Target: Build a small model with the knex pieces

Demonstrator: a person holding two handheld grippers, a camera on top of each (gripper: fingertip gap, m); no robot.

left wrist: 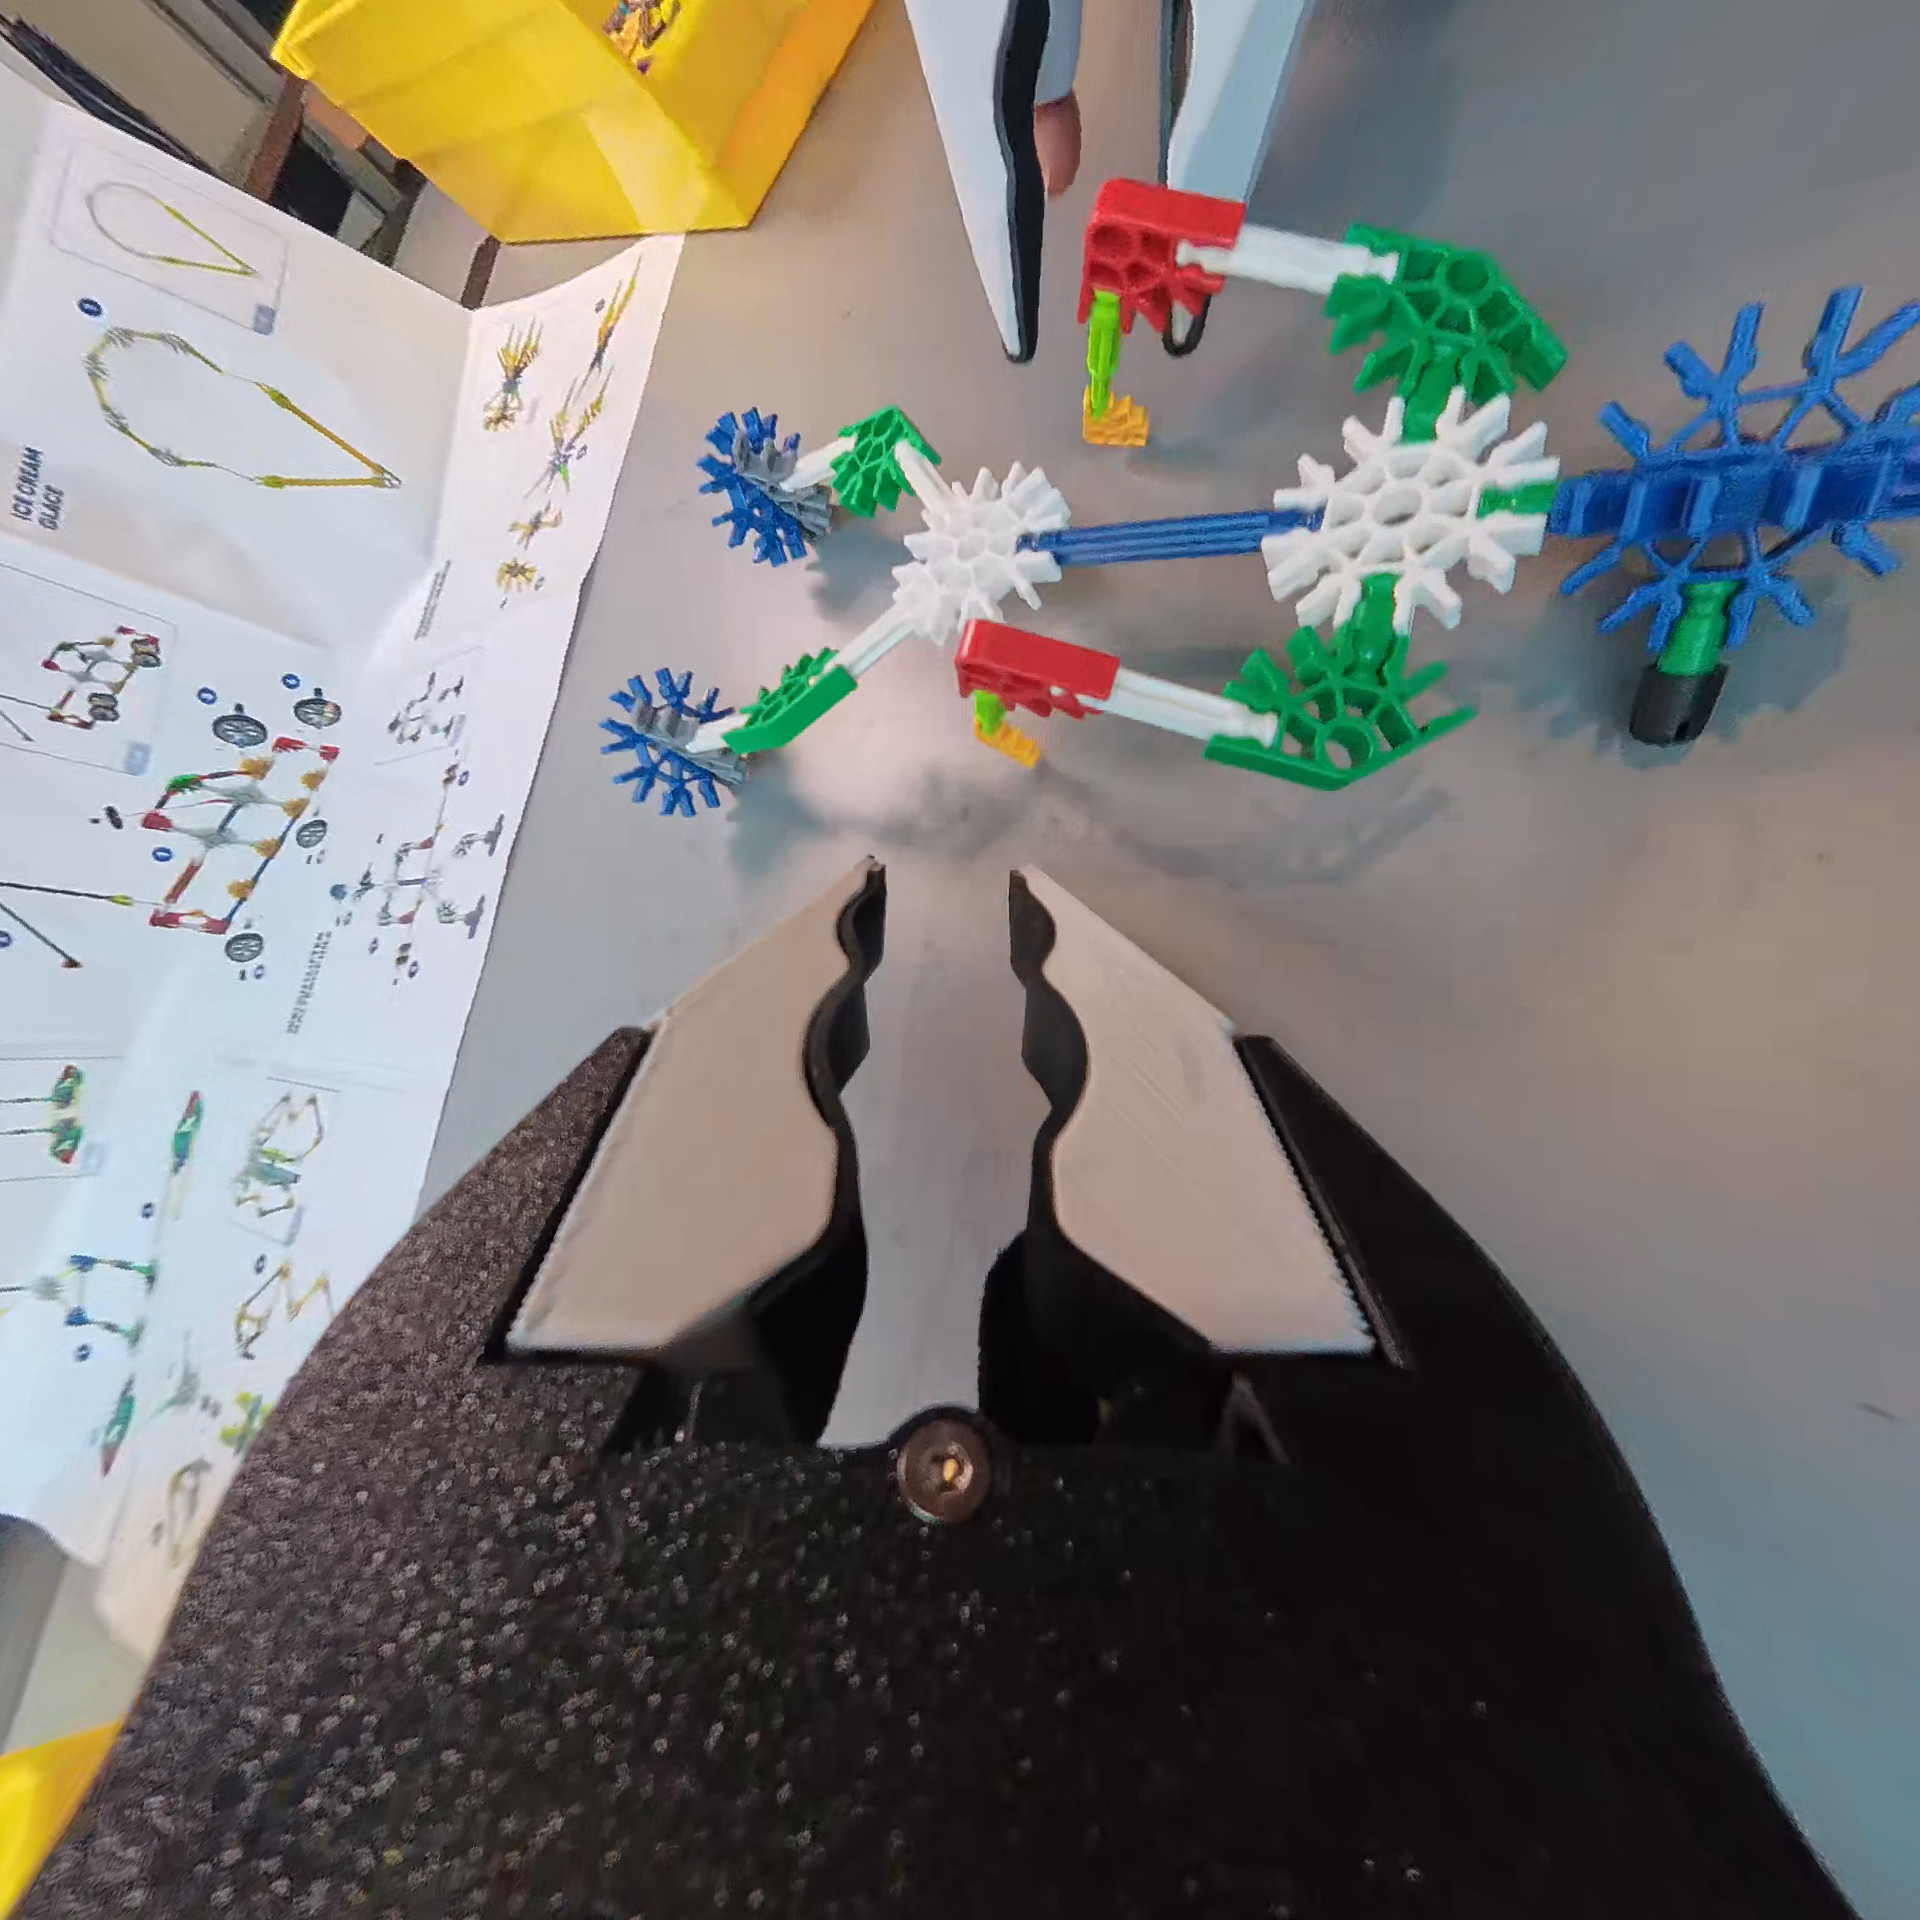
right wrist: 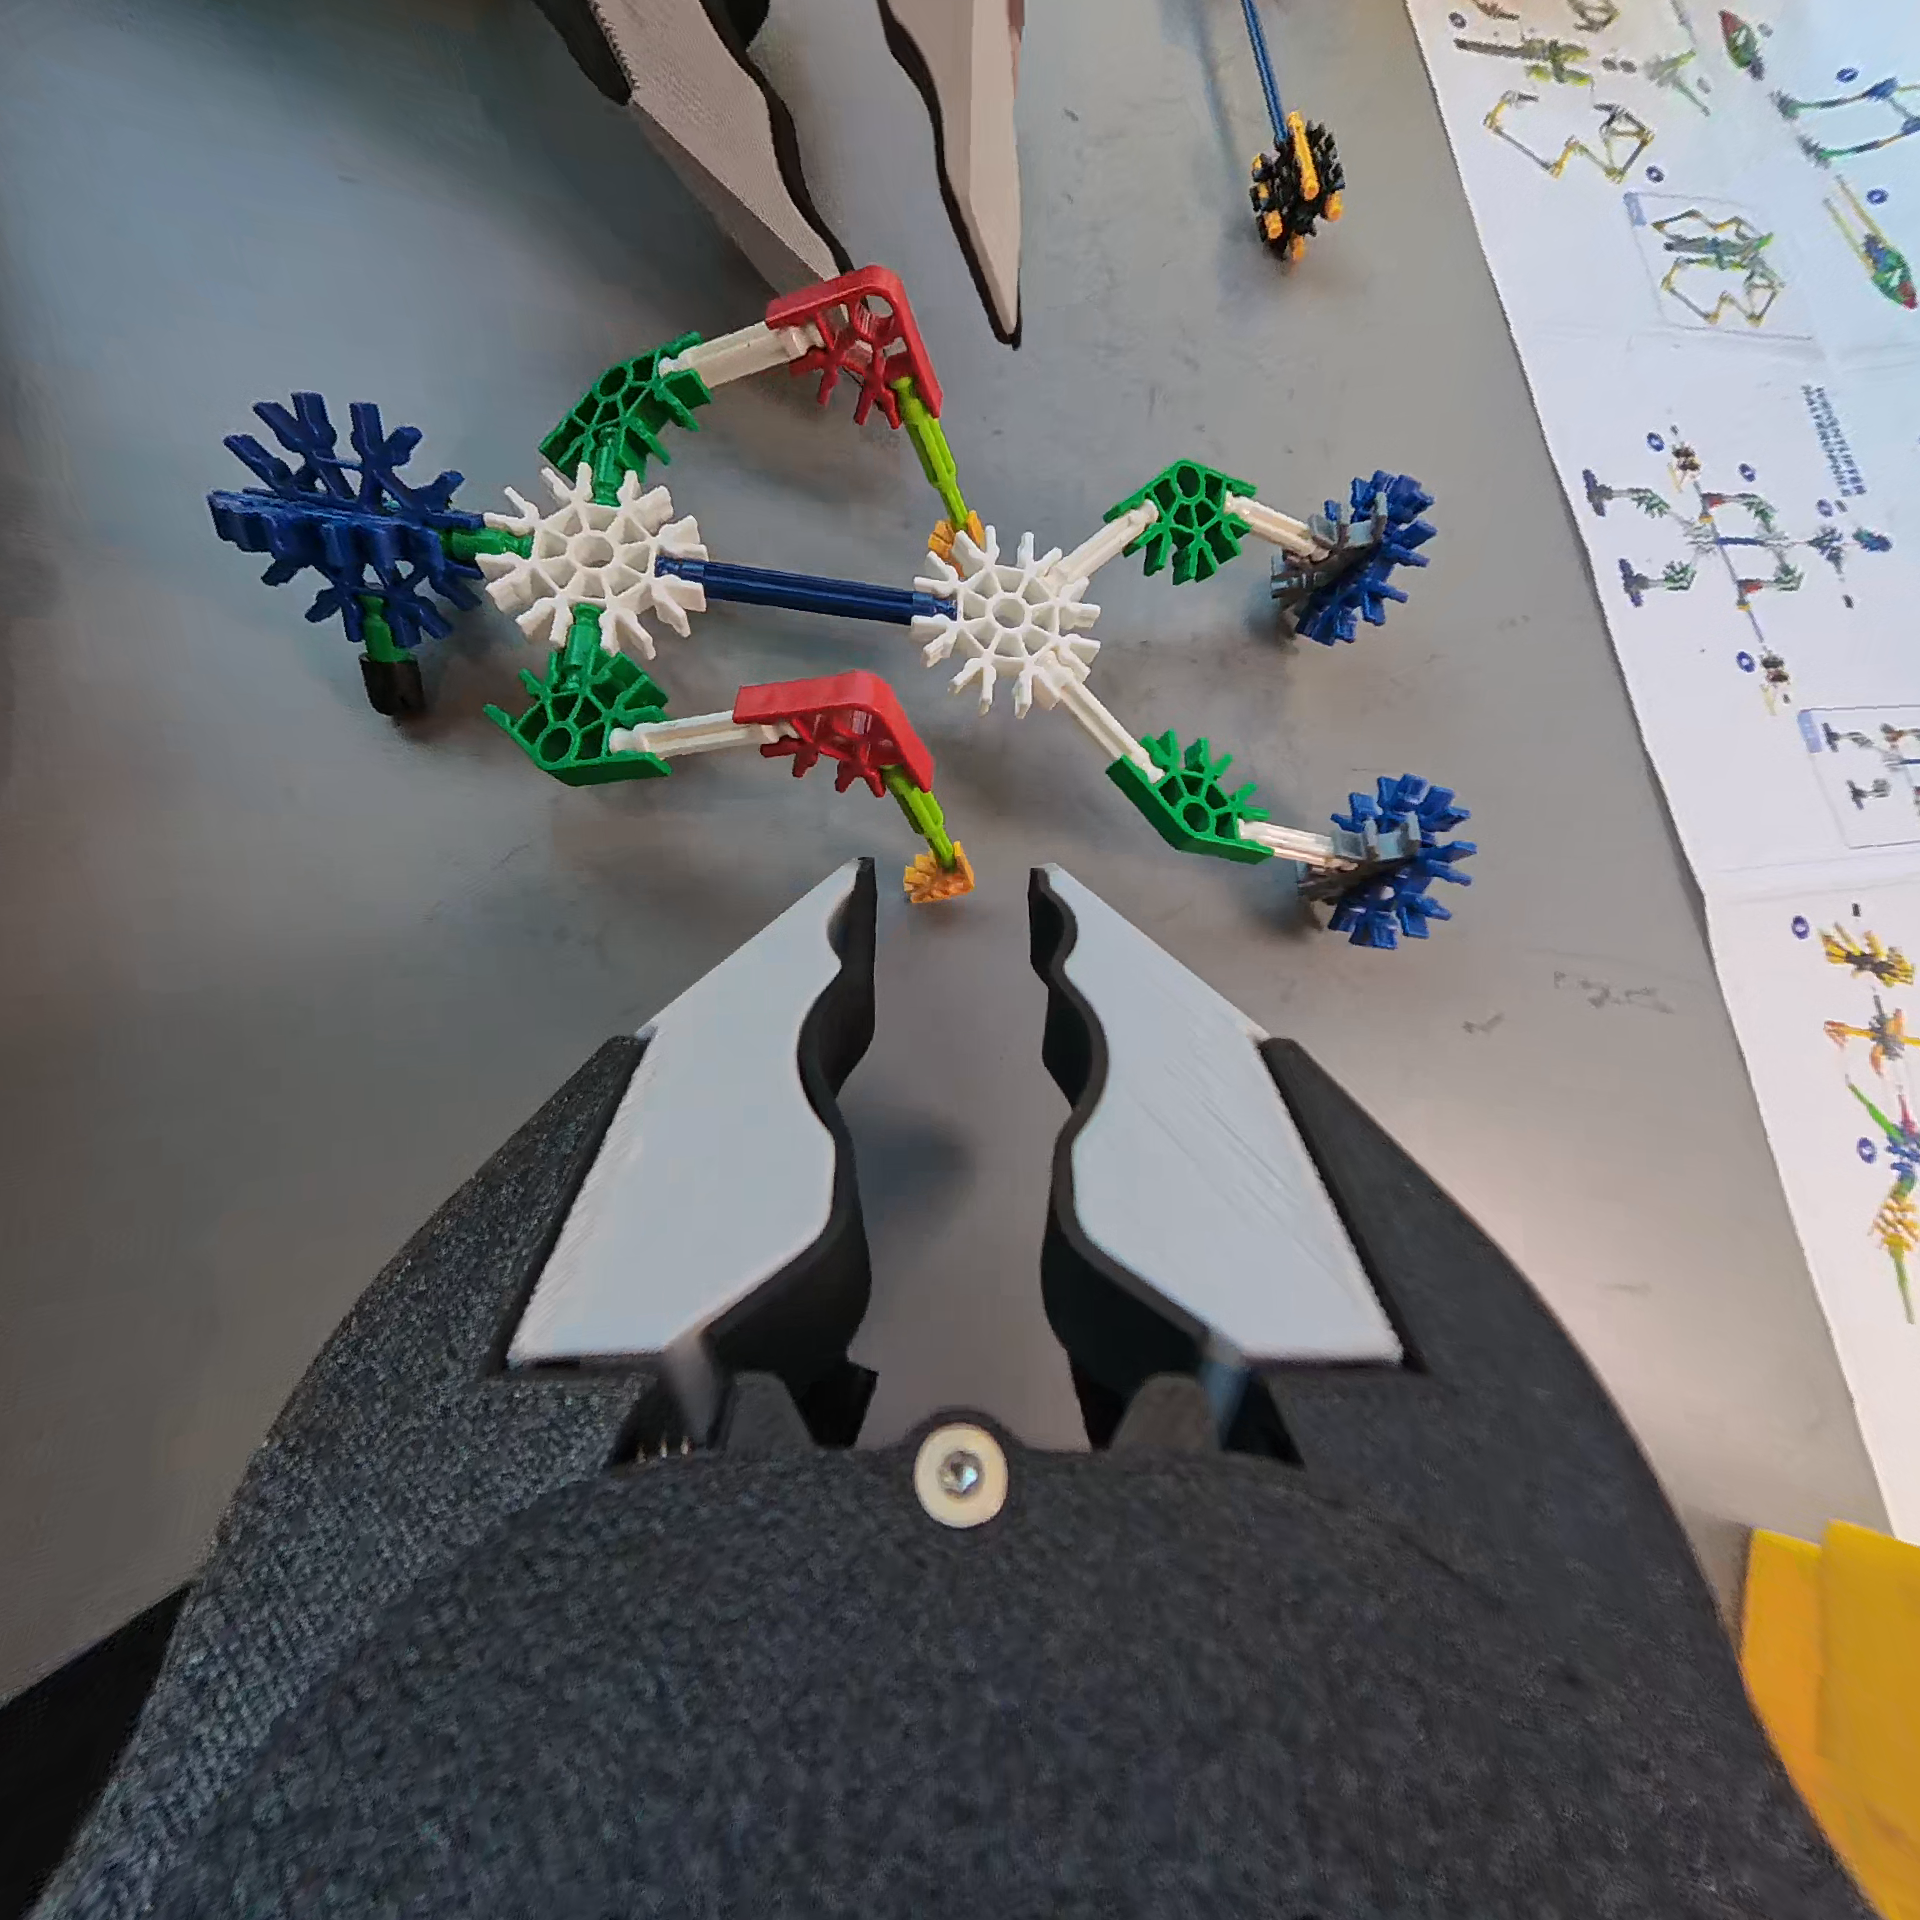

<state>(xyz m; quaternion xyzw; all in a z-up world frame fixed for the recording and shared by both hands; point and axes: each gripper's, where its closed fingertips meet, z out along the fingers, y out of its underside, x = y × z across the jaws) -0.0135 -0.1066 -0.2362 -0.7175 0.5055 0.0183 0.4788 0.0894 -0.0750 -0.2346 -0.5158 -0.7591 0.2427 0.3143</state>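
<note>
A model of plastic rods and connectors lies flat on the grey table [left wrist: 1558, 1039]. Two white snowflake connectors [left wrist: 1403, 509] [right wrist: 1008, 613] are joined by a blue rod [right wrist: 790, 590], with green, red and blue connectors on the arms. My left gripper [left wrist: 948, 883] is open and empty, just short of the near red connector [left wrist: 1039, 670]. It also shows at the top of the right wrist view [right wrist: 920, 307]. My right gripper [right wrist: 951, 873] is open and empty, its tips beside a small orange connector [right wrist: 940, 878]. It shows far off in the left wrist view [left wrist: 1101, 348], by the other red connector [left wrist: 1153, 249].
A white instruction sheet [left wrist: 260, 623] [right wrist: 1766, 520] lies along one side of the table. A yellow box [left wrist: 582, 104] stands beyond it, and a yellow edge [right wrist: 1839, 1662] shows low right. A small black-and-orange wheel on a blue rod [right wrist: 1294, 187] lies apart from the model. The tips of one gripper are about 12 cm away from the tips of the other.
</note>
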